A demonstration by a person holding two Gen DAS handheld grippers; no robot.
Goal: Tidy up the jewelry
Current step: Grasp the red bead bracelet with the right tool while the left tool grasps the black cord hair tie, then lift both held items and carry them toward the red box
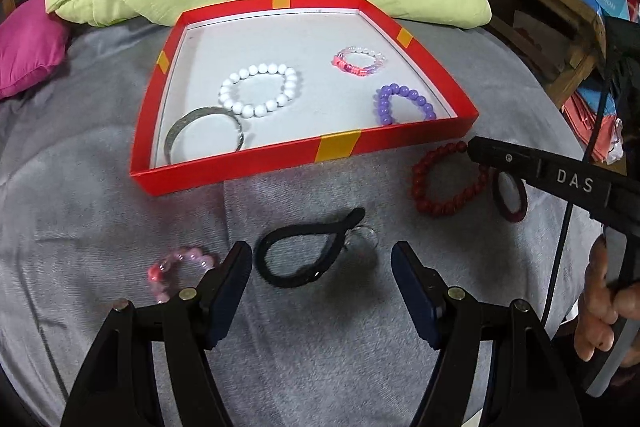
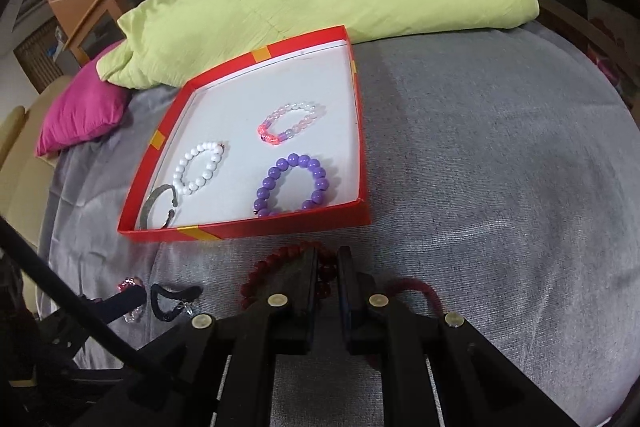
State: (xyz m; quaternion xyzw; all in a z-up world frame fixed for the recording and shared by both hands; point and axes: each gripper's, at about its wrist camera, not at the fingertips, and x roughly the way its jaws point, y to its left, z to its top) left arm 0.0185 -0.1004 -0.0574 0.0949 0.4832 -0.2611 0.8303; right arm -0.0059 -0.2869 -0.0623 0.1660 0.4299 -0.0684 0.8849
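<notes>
Four bracelets [image 1: 260, 90] — glossy beads, one metal bangle [image 1: 204, 135] — inside red cardboard tray [image 1: 336, 147].

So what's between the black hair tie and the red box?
Nothing but bare grey blanket. The left wrist view shows that stretch between the black hair tie and the red box front wall.

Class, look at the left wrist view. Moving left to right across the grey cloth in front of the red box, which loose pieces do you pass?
Pink bead bracelet → black hair tie → dark red bead bracelet → maroon hair tie.
</notes>
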